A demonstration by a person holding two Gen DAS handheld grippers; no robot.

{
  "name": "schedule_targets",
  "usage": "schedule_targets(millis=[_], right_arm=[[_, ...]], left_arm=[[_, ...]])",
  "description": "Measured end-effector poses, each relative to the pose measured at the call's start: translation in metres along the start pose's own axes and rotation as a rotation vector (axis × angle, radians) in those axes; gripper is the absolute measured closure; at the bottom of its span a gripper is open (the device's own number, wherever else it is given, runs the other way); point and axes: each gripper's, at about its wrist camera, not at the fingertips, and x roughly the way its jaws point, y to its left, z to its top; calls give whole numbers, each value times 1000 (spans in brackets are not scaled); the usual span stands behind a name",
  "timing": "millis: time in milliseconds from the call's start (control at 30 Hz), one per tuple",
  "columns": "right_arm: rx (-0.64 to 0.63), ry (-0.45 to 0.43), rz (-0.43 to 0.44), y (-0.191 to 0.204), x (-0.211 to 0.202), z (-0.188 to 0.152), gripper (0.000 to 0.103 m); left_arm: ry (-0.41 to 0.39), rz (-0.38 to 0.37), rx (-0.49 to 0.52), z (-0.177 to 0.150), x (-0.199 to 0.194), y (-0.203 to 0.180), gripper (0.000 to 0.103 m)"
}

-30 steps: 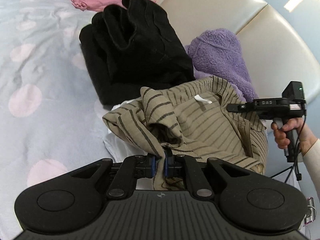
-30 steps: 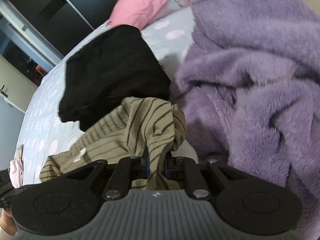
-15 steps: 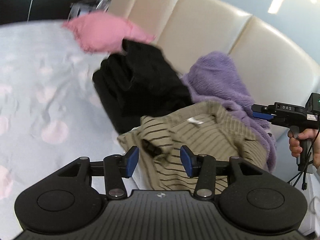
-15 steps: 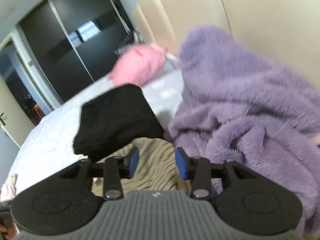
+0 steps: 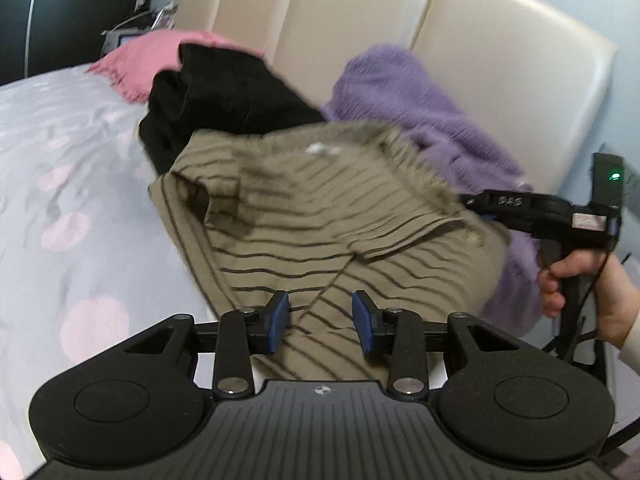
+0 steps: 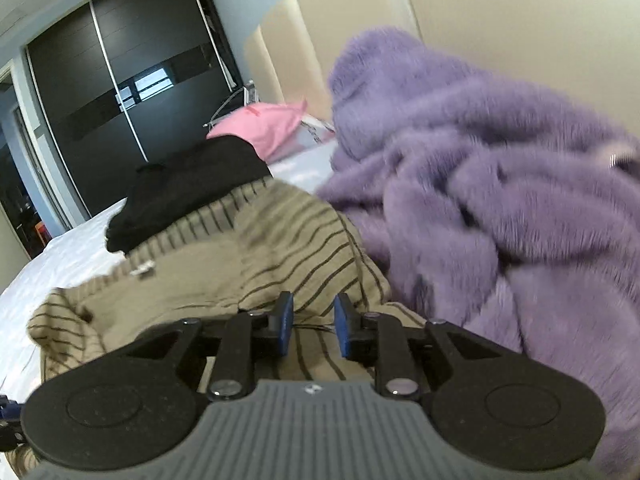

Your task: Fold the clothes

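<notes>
A tan shirt with dark stripes (image 5: 320, 216) lies folded on the bed, collar tag up; it also shows in the right wrist view (image 6: 256, 264). My left gripper (image 5: 322, 322) is open and empty just above the shirt's near edge. My right gripper (image 6: 314, 326) is open and empty above the shirt's right side; in the left wrist view it (image 5: 536, 214) is held at the shirt's right edge. A black garment (image 5: 224, 100) lies behind the shirt, a fluffy purple garment (image 5: 420, 120) to the right.
A pink cushion (image 5: 148, 56) lies at the head of the bed by the cream padded headboard (image 5: 360, 20). The grey bedspread with pink spots (image 5: 60, 200) stretches to the left. Dark wardrobe doors (image 6: 120, 80) stand beyond the bed.
Both grippers were shut on the striped shirt a second ago. They have let go, opened and drawn back, and the shirt now lies flatter on the bed.
</notes>
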Motion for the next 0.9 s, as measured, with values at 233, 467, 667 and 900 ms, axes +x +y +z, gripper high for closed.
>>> schedule_targets(millis=[233,467,667,900], right_arm=[[-3,14,-11,-2,20,-13,78],[-50,69,-68,15,10,7,67],[-133,57,25,62,-25,49,43],[-294,86,173,169,-63,103,28]], left_arm=[[9,32,7,-3,13,1,70],[10,9,-55,7,-11,5,70],[-96,42,0,12,-77,-4,58],[-135,133,94,-3,-157,-4,51]])
